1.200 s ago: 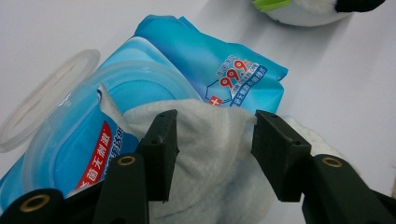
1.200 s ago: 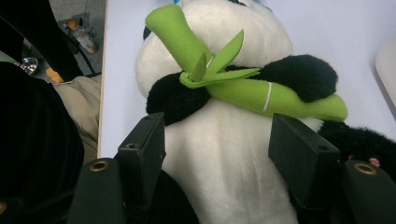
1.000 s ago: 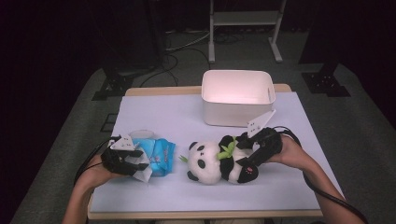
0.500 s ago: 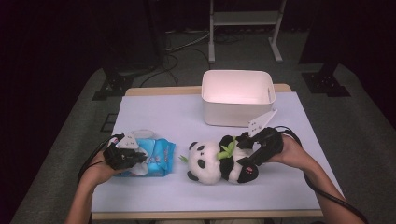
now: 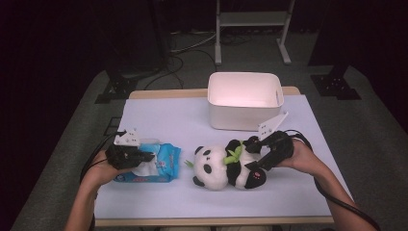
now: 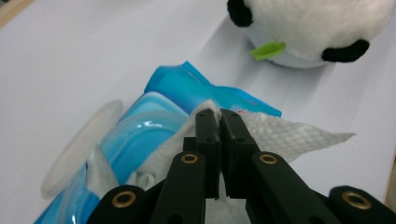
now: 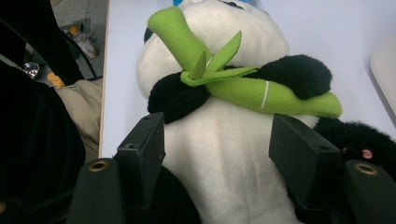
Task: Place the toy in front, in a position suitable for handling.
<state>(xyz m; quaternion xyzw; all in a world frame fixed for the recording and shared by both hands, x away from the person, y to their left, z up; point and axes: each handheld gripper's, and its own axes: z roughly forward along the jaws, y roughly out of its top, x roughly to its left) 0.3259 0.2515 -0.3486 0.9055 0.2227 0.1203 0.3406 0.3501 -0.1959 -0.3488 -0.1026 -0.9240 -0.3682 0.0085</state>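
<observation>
On the left, the left gripper pinched a white crinkly wet wipe sticking out of the soft blue wipes pack. Next it probably had to pull gently. On the right, the right gripper was spread around the fluffy black-and-white toy panda, not squeezing yet.

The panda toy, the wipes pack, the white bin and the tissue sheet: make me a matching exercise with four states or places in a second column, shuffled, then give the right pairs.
Things:
1. plush panda
2. wet wipes pack
3. white bin
4. wipe sheet

States or places:
A. pinched between the shut left tongs
B. stands at the far side of the table, nothing visible inside
C. lies between the open right tongs, holding a green bamboo stalk
D. blue, round lid flipped open

Pairs: 1-C, 2-D, 3-B, 4-A
</observation>
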